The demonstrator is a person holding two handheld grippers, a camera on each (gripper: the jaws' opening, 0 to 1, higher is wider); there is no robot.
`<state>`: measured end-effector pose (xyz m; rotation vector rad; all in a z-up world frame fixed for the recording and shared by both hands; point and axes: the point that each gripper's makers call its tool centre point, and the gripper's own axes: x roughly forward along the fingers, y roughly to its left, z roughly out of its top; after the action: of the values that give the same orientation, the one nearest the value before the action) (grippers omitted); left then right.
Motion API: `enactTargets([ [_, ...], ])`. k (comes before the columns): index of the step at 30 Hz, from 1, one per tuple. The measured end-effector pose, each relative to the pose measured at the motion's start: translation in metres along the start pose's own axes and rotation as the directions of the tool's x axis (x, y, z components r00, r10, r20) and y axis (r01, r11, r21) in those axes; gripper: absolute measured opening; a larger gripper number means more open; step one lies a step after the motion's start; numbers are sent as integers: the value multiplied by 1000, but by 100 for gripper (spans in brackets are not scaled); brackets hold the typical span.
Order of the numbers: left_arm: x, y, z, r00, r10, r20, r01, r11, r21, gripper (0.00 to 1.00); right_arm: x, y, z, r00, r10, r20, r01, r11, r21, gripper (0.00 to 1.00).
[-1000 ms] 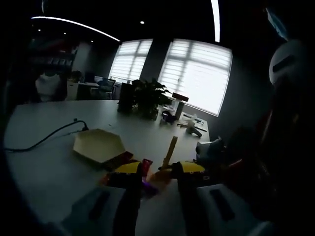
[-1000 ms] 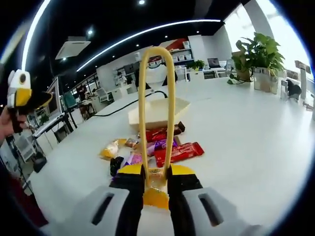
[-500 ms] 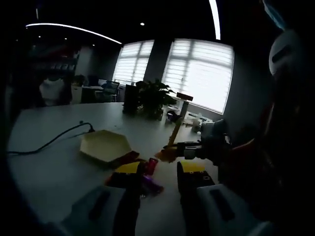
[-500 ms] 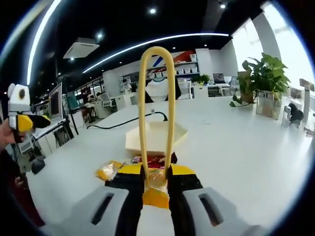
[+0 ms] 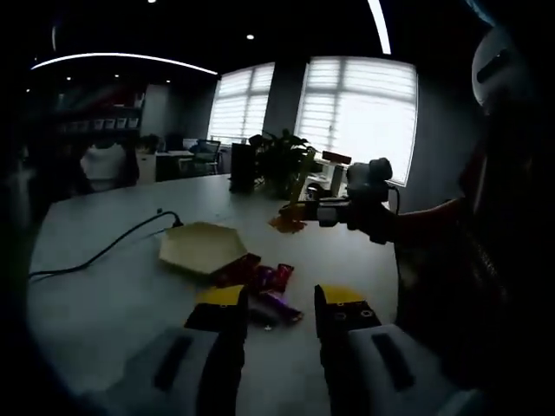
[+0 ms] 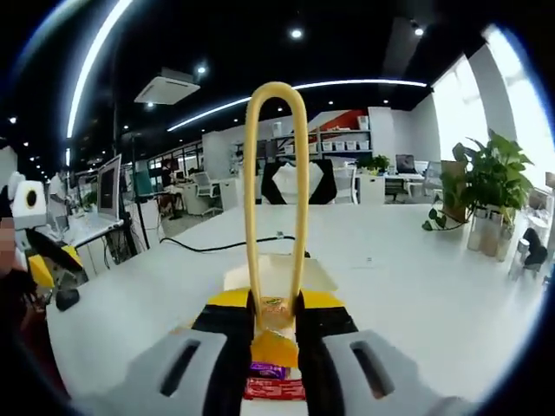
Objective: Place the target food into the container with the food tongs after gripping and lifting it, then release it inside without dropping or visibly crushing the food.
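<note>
My right gripper (image 6: 276, 305) is shut on the yellow food tongs (image 6: 251, 173), whose rounded bend stands high in the right gripper view. Behind the tongs lies the pale hexagonal container (image 6: 316, 274), and snack packets (image 6: 272, 387) show just below the jaws. In the dim left gripper view, the container (image 5: 201, 245) sits on the white table (image 5: 104, 286) with the snack packets (image 5: 264, 282) beside it. My left gripper (image 5: 277, 305) stands open above them, with nothing in it. The right gripper (image 5: 347, 210) hangs in the air to the right, holding the tongs (image 5: 301, 186).
A black cable (image 5: 113, 247) runs across the table toward the container. A potted plant (image 6: 487, 178) stands at the table's far end, with small items near it. Desks, monitors and shelves fill the room behind. The left gripper (image 6: 35, 238) shows at the left edge.
The right gripper has lifted higher off the table with the tongs in it. Both views have tilted up, so the packets sit lower in each view.
</note>
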<state>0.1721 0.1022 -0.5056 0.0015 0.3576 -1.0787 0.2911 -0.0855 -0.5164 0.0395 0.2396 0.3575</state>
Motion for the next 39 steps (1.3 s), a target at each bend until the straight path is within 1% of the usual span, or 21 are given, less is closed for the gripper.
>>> enactTargets([
  [4,-6,2,-2,1000,26,6,-26,1000,-12,33,15,1,16,1000,17,20,-16,1000,-14,14],
  [7,-10,2,-5,999,41,6,-41,999,-21,33,26,2,23,999,28,25,-28,999,-25,14],
  [12,-17,7,-13,996,84,-2,-84,996,-33,33,51,5,37,998,50,37,-49,998,-32,14],
  [14,-20,8,-13,995,100,-1,-100,994,-39,33,62,4,41,998,57,39,-56,998,-25,14],
  [17,-23,10,-13,993,114,2,-114,993,-43,33,73,5,47,997,62,45,-62,998,-20,14],
  [18,-24,10,-14,992,123,2,-123,991,-44,33,80,4,48,997,65,45,-64,998,-21,15],
  [20,-26,11,-14,991,131,5,-131,990,-47,33,88,6,48,994,89,55,-89,996,-13,21],
  [21,-27,12,-15,990,139,6,-139,989,-54,32,96,9,45,990,133,41,-133,991,10,21],
  [23,-28,11,-17,989,145,3,-144,988,-54,32,99,4,48,993,109,46,-109,994,-6,21],
  [27,-29,11,-21,989,149,-3,-149,987,-65,32,94,6,56,991,120,59,-119,993,-12,21],
  [31,-26,11,-24,990,143,-16,-143,988,-64,33,86,9,55,990,129,48,-129,991,-21,22],
  [34,-23,11,-22,991,134,-15,-135,989,-57,33,78,10,56,990,132,46,-131,991,-19,23],
  [39,-23,16,-18,991,136,-11,-136,990,-46,32,61,16,57,988,145,49,-144,989,-23,23],
])
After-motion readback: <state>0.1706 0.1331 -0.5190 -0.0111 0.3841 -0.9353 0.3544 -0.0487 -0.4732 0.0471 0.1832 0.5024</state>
